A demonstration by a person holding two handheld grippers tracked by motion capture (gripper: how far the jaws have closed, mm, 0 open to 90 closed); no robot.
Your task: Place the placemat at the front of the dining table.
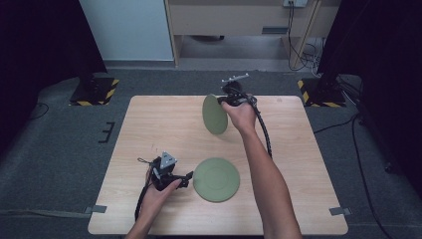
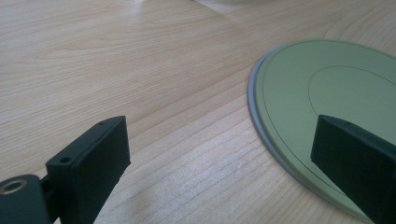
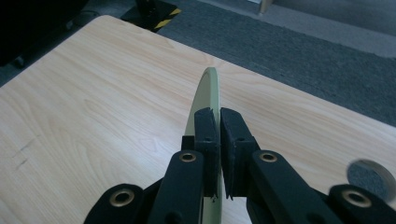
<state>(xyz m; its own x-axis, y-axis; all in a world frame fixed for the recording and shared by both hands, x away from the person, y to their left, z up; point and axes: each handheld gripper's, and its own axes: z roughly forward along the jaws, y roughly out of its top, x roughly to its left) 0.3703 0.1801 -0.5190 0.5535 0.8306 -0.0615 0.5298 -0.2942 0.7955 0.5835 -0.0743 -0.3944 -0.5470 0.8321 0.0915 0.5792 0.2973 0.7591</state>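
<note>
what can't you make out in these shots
- Held plate: its lower part in the right gripper view, hidden behind the right gripper.
- Flat plate: its right side in the left gripper view, cut by the frame edge and covered by a finger.
- Left gripper: its fingertips in the high view are too small to tell the gap.

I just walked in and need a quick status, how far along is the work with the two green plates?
One green plate already lies flat on the table near the front edge. The right gripper is shut on the rim of the second green plate, held on edge above the far side of the table. The left gripper is open beside the flat plate, holding nothing. Left, probably: laying the held plate down, perhaps on the first.
</note>
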